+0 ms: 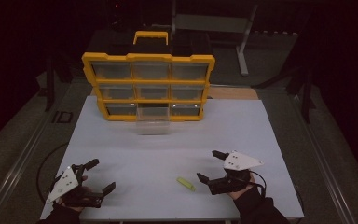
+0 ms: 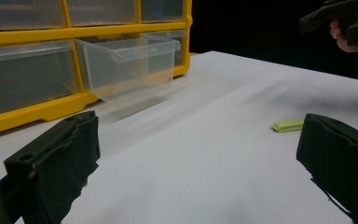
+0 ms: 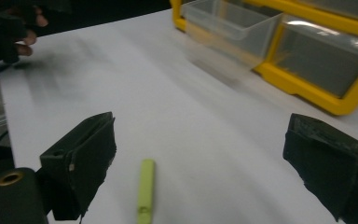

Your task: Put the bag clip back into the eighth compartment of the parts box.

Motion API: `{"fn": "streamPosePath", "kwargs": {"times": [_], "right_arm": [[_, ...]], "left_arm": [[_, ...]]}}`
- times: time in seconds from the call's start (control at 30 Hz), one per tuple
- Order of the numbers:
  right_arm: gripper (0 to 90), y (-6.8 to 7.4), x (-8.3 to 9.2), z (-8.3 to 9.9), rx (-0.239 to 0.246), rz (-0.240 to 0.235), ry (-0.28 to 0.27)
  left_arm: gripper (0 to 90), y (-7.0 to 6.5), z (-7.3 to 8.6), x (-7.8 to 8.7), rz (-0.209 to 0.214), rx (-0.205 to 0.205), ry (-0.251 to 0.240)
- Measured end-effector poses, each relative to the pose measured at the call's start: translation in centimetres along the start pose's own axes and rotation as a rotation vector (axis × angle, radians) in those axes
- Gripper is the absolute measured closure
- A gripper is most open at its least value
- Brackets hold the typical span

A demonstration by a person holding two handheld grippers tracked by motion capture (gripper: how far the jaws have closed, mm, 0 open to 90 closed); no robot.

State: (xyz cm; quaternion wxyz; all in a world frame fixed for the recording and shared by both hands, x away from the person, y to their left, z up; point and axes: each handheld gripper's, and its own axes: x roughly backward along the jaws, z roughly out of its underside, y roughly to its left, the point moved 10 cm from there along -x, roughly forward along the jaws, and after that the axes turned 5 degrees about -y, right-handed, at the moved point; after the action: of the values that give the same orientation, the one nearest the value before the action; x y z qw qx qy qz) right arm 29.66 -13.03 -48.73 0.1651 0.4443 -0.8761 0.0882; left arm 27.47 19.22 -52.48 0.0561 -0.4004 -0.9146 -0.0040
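Around white table point(image 1: 168, 154); dark room.

From my seat the table point(image 1: 121, 140) looks matt white, like smooth laminate or paper, with no glare. The organiser point(image 1: 148, 87) behind it has a frame of glossy yellow plastic, and its drawers are clear plastic, slightly cloudy. The one pulled-out drawer point(image 2: 130, 63) at the organiser's bottom row shows thin, smooth see-through walls with a shiny rim. In front of the organiser lies a small stick point(image 3: 145, 189), pale green, matt, plastic or wax by its look; I cannot tell which. My right gripper point(image 1: 213, 167) has dull black jaws faced with rough, frayed pads and a flat, pale grey plate. The left gripper point(image 1: 96, 177) looks the same.
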Motion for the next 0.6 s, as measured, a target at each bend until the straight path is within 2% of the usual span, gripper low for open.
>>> {"fn": "streamPosePath", "kwargs": {"times": [0.3,0.6], "right_arm": [[9.7,1.6,-2.1,0.4,0.018,-0.041,0.041],[13.7,2.9,-4.2,2.2,0.016,-0.088,0.096]], "left_arm": [[0.4,0.0,0.0,0.0,0.003,0.003,-0.003],[0.4,0.0,0.0,0.0,0.005,-0.002,0.001]]}}
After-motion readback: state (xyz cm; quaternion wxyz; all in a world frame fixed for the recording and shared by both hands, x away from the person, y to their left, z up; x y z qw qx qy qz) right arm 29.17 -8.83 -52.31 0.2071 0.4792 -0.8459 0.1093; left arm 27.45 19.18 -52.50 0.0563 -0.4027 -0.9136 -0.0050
